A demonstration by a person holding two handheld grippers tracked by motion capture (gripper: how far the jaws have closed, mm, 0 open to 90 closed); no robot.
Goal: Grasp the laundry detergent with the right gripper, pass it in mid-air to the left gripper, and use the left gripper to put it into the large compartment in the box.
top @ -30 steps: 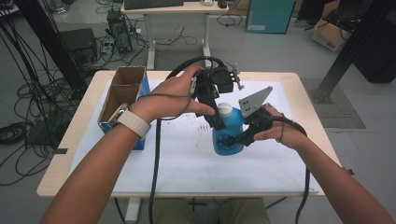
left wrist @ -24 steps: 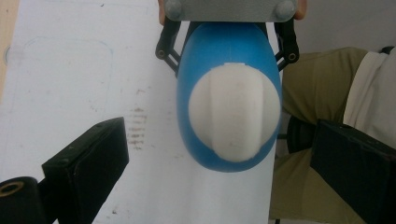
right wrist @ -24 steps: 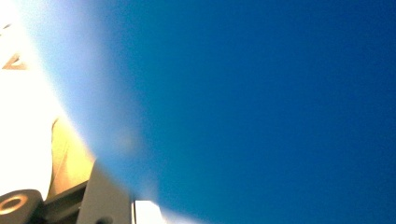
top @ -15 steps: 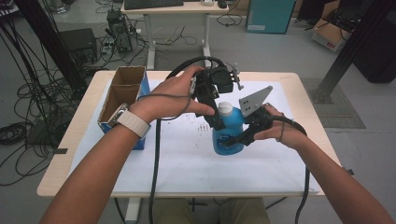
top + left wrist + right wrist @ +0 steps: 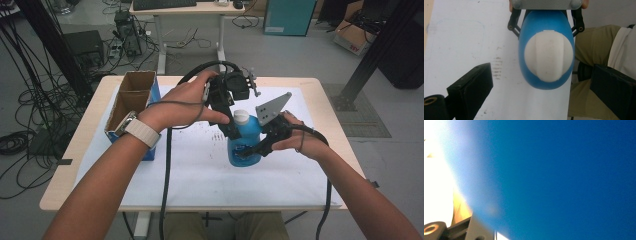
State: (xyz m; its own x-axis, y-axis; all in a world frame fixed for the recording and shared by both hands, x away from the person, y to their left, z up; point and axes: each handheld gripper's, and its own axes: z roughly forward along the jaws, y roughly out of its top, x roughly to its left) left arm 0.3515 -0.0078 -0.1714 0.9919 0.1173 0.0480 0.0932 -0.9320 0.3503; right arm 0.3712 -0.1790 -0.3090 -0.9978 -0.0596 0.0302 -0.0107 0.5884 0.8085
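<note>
A blue bottle (image 5: 246, 145) with a white cap (image 5: 241, 117) stands upright on the white sheet (image 5: 200, 170). My right gripper (image 5: 256, 149) comes in from the right and is shut on the bottle's body; up close the blue wall (image 5: 561, 175) is a blur. My left gripper (image 5: 234, 125) points down over the cap. From above, the cap (image 5: 546, 58) sits between the left gripper's (image 5: 544, 83) two black jaws, which stand wide apart and touch nothing. The right gripper's (image 5: 546, 17) linkage flanks the bottle (image 5: 544, 25) at the far side.
An open cardboard box (image 5: 131, 97) in a blue holder stands at the table's left side. The wooden table (image 5: 320, 95) edges the sheet. Cables trail from both grippers toward the front edge. The person's lap (image 5: 594, 50) lies beyond the table edge.
</note>
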